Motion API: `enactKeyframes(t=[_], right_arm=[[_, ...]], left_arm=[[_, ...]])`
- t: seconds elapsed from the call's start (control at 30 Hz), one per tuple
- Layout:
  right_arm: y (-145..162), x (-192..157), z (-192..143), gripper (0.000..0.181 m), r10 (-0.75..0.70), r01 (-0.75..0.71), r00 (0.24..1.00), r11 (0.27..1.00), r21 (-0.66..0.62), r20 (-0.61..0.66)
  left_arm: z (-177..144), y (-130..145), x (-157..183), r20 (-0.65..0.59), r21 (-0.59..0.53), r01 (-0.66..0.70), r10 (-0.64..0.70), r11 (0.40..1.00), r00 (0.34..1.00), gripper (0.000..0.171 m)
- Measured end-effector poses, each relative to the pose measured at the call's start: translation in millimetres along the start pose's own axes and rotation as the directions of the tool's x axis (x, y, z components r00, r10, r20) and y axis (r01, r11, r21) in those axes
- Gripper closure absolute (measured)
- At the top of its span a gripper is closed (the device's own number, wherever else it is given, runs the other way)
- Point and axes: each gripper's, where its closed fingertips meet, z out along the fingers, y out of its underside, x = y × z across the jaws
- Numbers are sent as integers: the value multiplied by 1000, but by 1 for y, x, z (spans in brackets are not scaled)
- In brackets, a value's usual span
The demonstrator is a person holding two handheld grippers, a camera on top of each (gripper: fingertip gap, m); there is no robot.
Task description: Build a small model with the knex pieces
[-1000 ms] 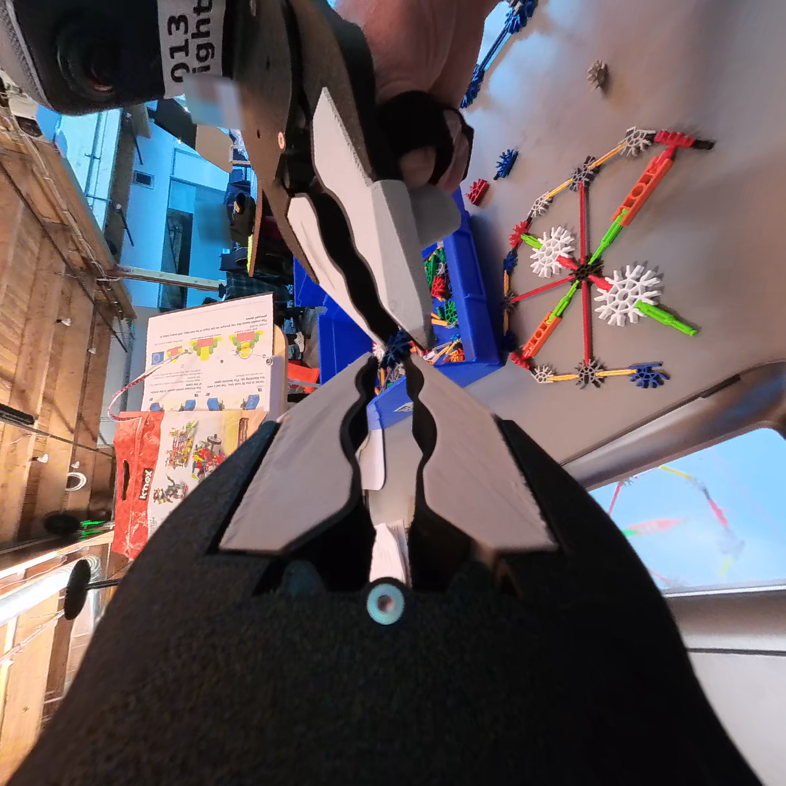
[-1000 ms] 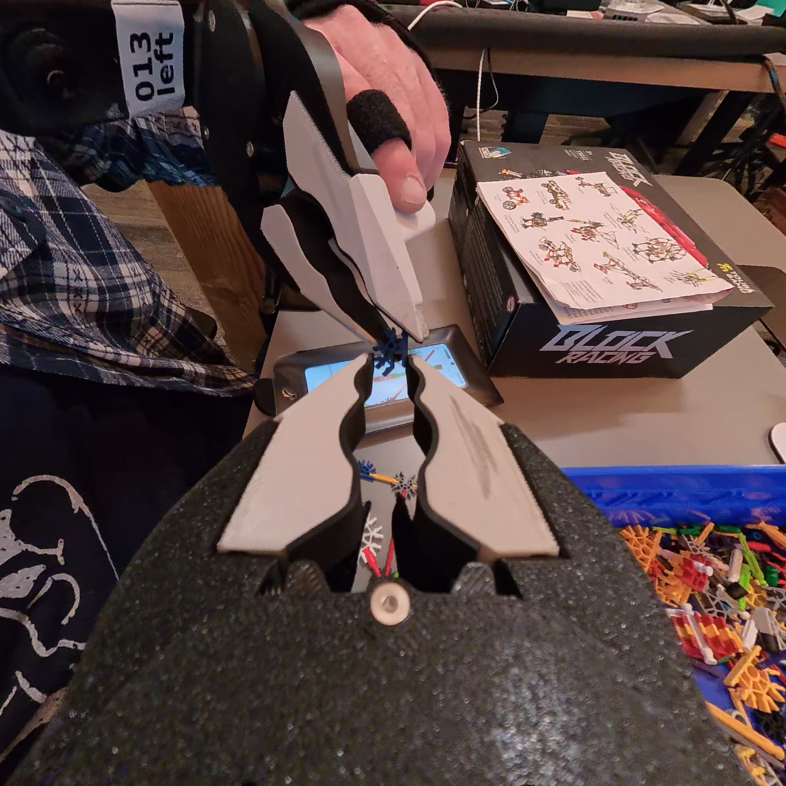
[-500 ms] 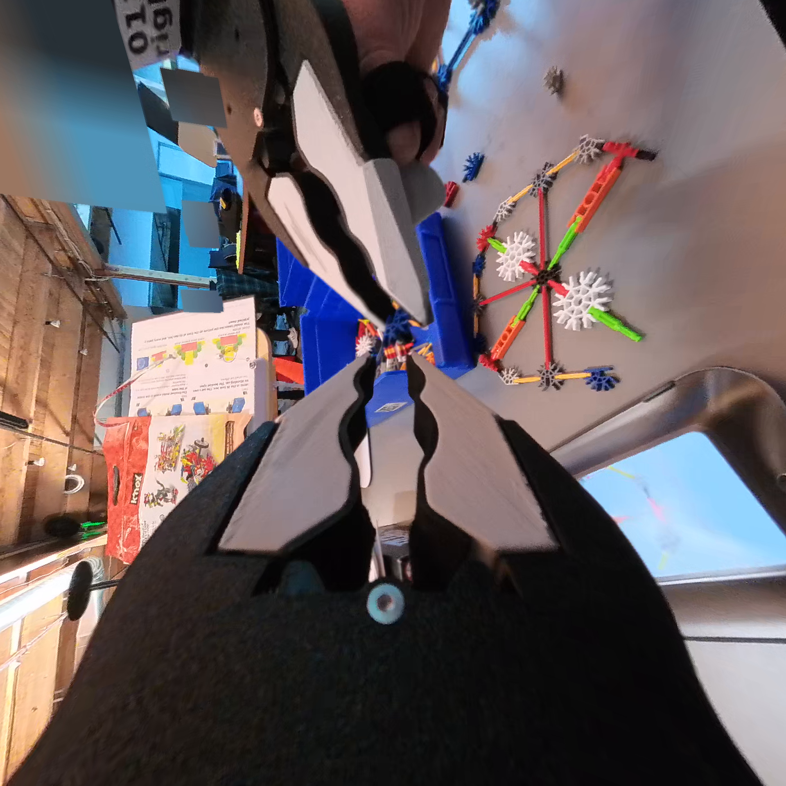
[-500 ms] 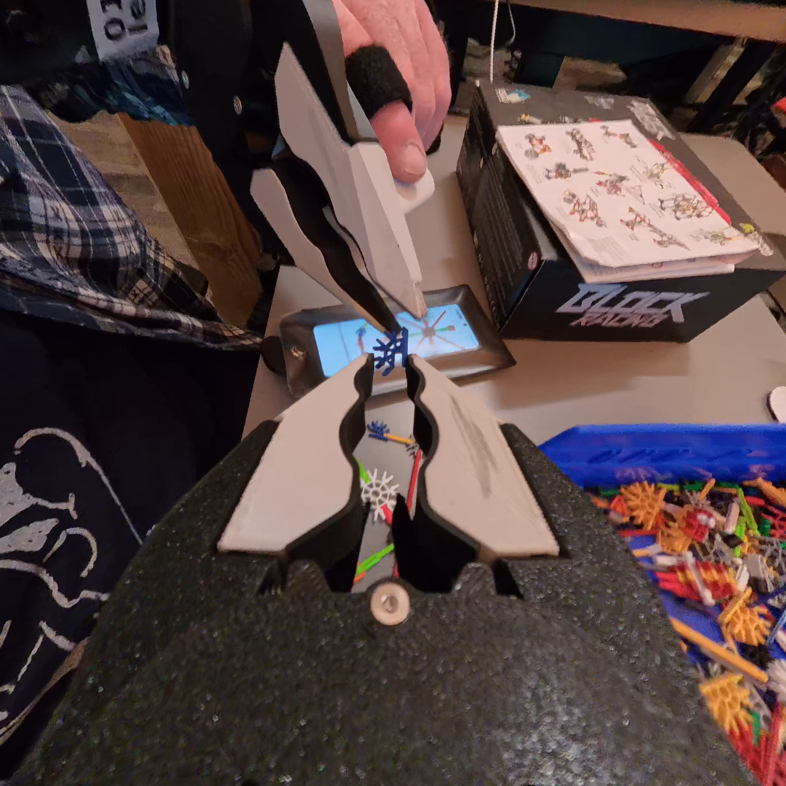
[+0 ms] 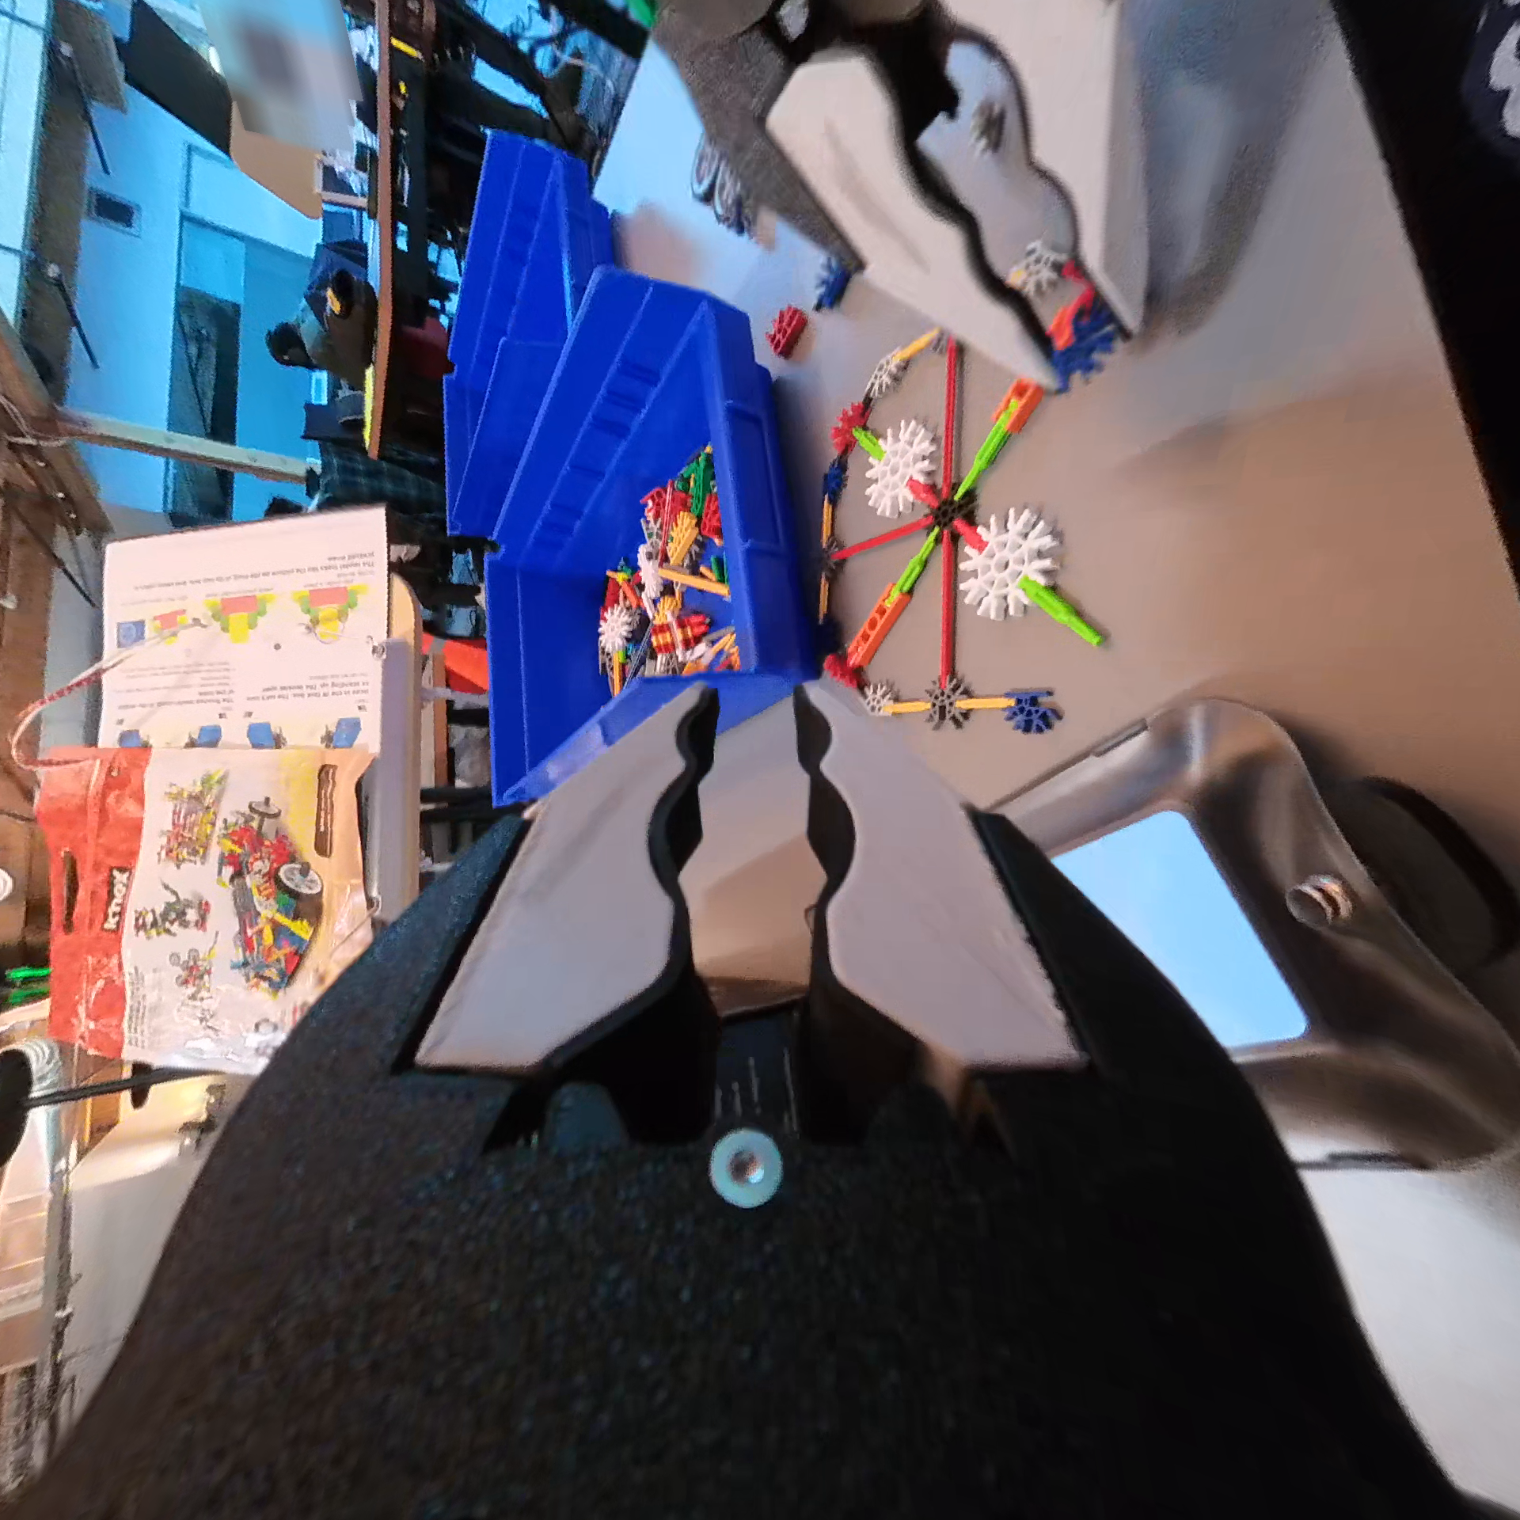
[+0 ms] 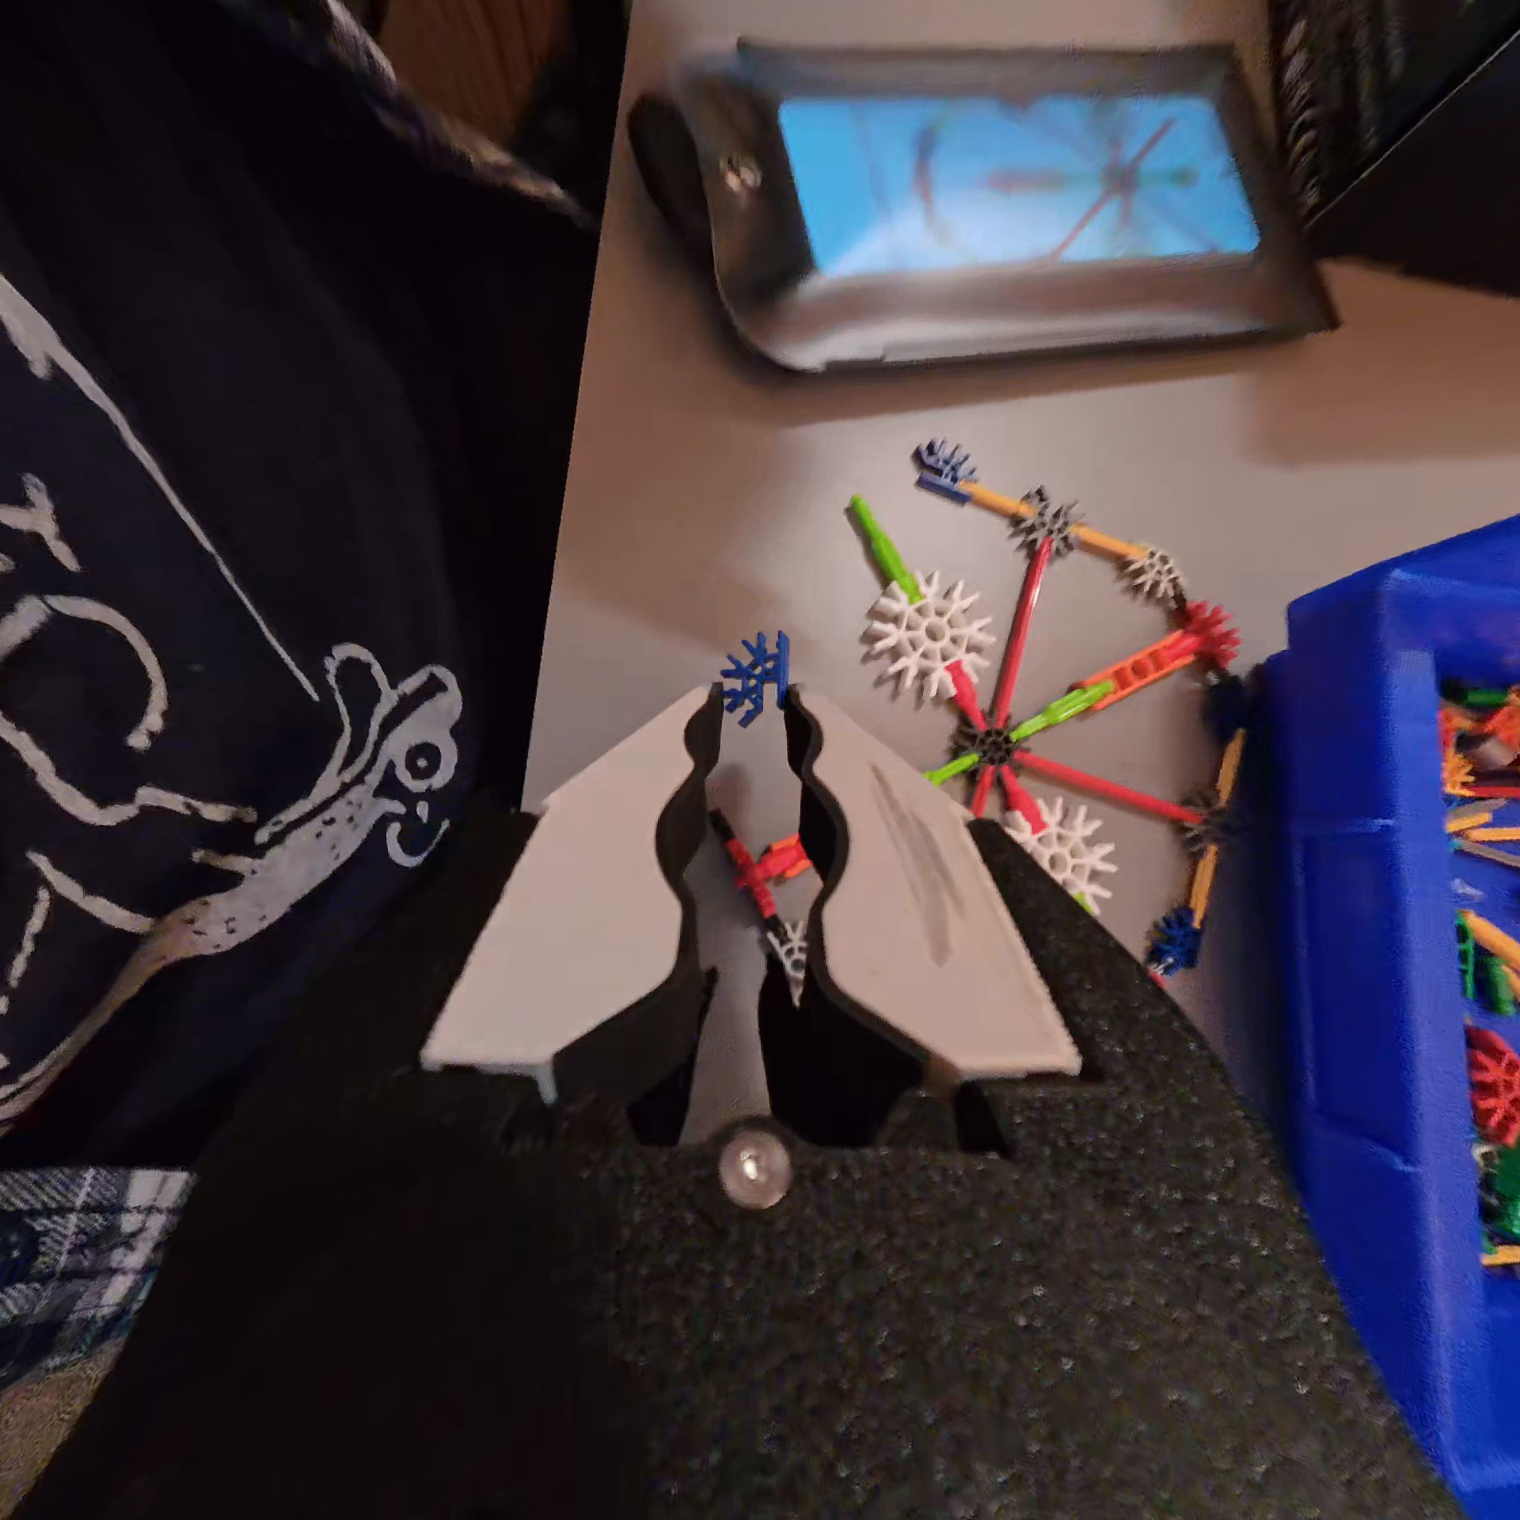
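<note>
My right gripper (image 6: 753, 699) is shut on a small blue snowflake connector (image 6: 757, 670), pinched at the fingertips above the grey table. It hovers over the near end of a flat rod-and-connector wheel model (image 6: 1028, 658), whose red and orange pieces show between the fingers. In the left wrist view the right gripper (image 5: 1069, 362) and its blue connector (image 5: 1086, 349) sit at the top edge of the model (image 5: 946, 518). My left gripper (image 5: 753, 699) is empty, its jaws slightly apart, drawn back from the model beside the blue bin.
A blue bin (image 5: 625, 395) full of mixed pieces stands against the model; it also shows in the right wrist view (image 6: 1332, 864). A phone in a metal holder (image 6: 1012, 181) lies beyond the model. A loose red connector (image 5: 787, 329) lies nearby. A person's dark shirt (image 6: 247, 576) is at the table edge. My right fingertips sit around 15 centimetres from my left ones.
The two grippers met tip to tip at the blue connector. Now they are apart: the right one has carried the connector down to the model, and the left one is empty.
</note>
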Motion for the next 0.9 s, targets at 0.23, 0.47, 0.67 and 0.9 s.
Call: enactKeyframes(t=[0.23, 0.47, 0.67, 0.9], right_arm=[[9, -3, 5, 167, 11, -10, 1000, 1000, -12, 11], [8, -2, 5, 167, 9, -9, 1000, 1000, -12, 19], [13, -5, 3, 167, 2, -1, 1000, 1000, -28, 30], [23, -16, 15, 167, -43, 47, 998, 995, -86, 54]], left_arm=[[-21, 35, -27, 76, -71, 55, -49, 996, 996, 154], [-28, 49, -35, 102, -90, 77, -68, 993, 992, 154], [-22, 44, -26, 75, -73, 87, -81, 994, 994, 154], [-7, 14, -3, -22, -4, 112, -112, 994, 993, 153]])
